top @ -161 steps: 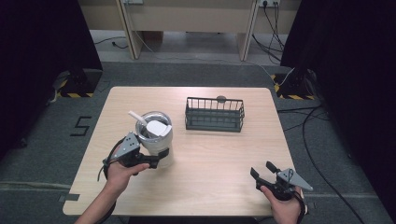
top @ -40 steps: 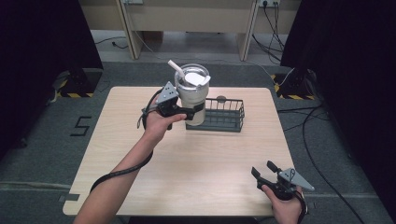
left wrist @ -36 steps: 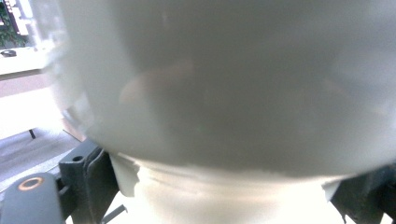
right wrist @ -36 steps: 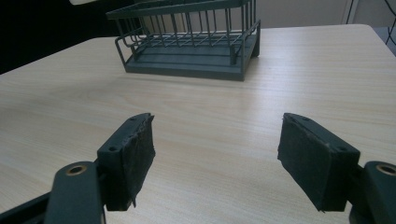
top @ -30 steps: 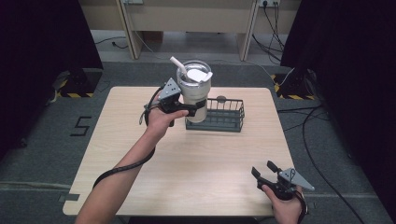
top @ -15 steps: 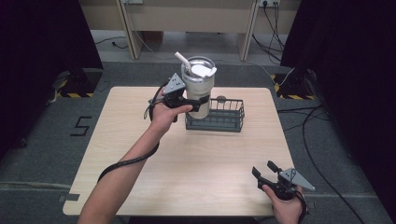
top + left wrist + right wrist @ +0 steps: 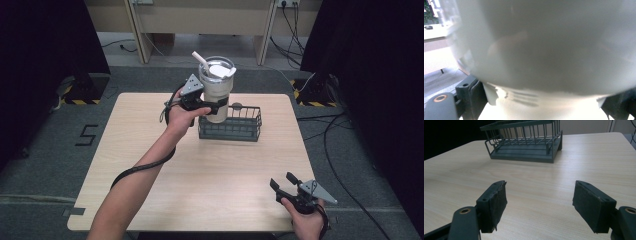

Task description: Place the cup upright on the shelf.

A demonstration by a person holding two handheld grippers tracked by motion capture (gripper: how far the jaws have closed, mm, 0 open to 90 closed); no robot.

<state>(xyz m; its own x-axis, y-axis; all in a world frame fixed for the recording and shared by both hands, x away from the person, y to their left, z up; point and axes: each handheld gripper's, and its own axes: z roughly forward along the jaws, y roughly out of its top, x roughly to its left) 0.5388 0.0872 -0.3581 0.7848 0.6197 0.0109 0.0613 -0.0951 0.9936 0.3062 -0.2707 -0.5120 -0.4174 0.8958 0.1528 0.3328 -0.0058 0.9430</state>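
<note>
A cream tumbler (image 7: 216, 90) with a clear lid and a white straw hangs in the air above the left end of a dark wire basket (image 7: 243, 127). My left gripper (image 7: 212, 106) is shut on the tumbler's lower body. In the left gripper view the tumbler (image 7: 544, 50) looms very close, its narrower base held between the black jaws. My right gripper (image 7: 283, 183) rests near the table's front right corner, open, with nothing between its pads (image 7: 495, 202). The basket (image 7: 524, 142) stands ahead of it, with nothing inside.
The light wooden table (image 7: 150, 165) has bare surface in front of the basket. Dark curtains flank both sides, cables lie on the floor at the right, and a desk stands behind the table.
My left gripper has lifted the tumbler from the table's left part and carried it right and away from me, over the basket's left end. The right gripper has stayed put.
</note>
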